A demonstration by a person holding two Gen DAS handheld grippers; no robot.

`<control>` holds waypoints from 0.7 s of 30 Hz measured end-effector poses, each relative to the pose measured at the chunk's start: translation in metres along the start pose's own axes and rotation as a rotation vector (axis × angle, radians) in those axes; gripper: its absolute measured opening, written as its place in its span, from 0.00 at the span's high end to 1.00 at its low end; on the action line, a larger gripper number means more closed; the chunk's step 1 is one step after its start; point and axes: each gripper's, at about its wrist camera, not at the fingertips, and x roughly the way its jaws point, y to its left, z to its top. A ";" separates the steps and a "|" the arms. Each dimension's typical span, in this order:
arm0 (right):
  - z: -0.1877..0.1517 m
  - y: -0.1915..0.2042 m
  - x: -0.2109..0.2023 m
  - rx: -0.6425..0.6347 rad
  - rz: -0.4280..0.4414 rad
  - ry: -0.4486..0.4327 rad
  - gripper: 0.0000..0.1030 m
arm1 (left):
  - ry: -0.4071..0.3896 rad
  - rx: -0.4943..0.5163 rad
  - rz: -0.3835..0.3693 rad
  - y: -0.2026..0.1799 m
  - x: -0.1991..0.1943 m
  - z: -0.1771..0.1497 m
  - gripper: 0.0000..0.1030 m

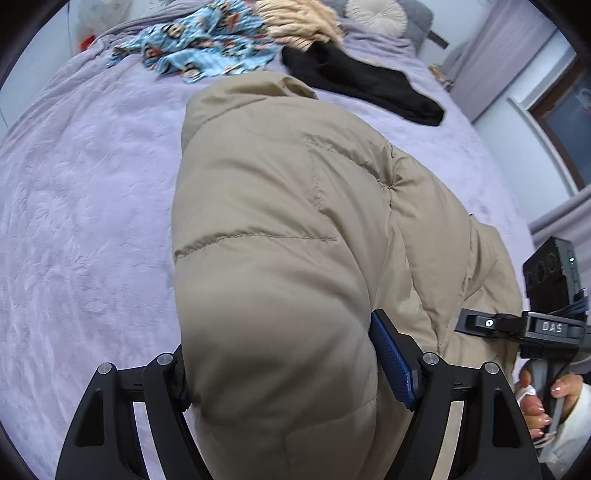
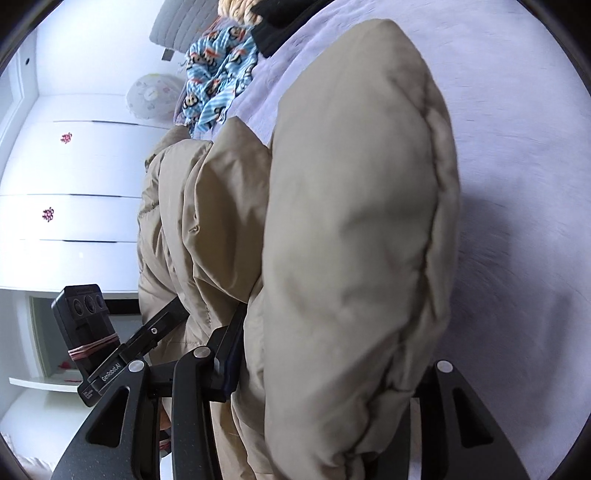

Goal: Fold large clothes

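A lilac bedspread [image 1: 85, 206] covered the bed and filled most of the left wrist view. On it lay the beige puffer jacket [image 1: 280, 229], the largest thing there, running from the 12 o'clock region down to 6 o'clock, where its padded bulk was wedged between the fingers of the left gripper [image 1: 291, 373]. That gripper was clamped on the jacket, with the blue pad [image 1: 391, 362] of one finger pressed against the fabric at about 5 o'clock.

In the right wrist view the jacket [image 2: 351, 221] bulged up from 6 o'clock toward 1 o'clock. A thick fold of it sat between the fingers of the right gripper [image 2: 325, 373], which was closed on it, the fabric hiding much of the far finger. The left gripper's body [image 2: 122, 354] showed at 8 o'clock, just beside the jacket's edge.

Beyond the jacket, at 11 o'clock in the left wrist view, lay a blue patterned garment [image 1: 199, 48]. A black garment [image 1: 362, 81] lay at 1 o'clock, touching a cream fringed item [image 1: 299, 22] at 12 o'clock. The right gripper's housing [image 1: 532, 328] and the person's right hand [image 1: 543, 402] showed at 4 o'clock.
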 end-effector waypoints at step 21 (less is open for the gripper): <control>-0.018 0.054 -0.049 -0.137 -0.313 -0.154 0.76 | 0.034 -0.040 0.036 0.015 0.031 -0.013 0.15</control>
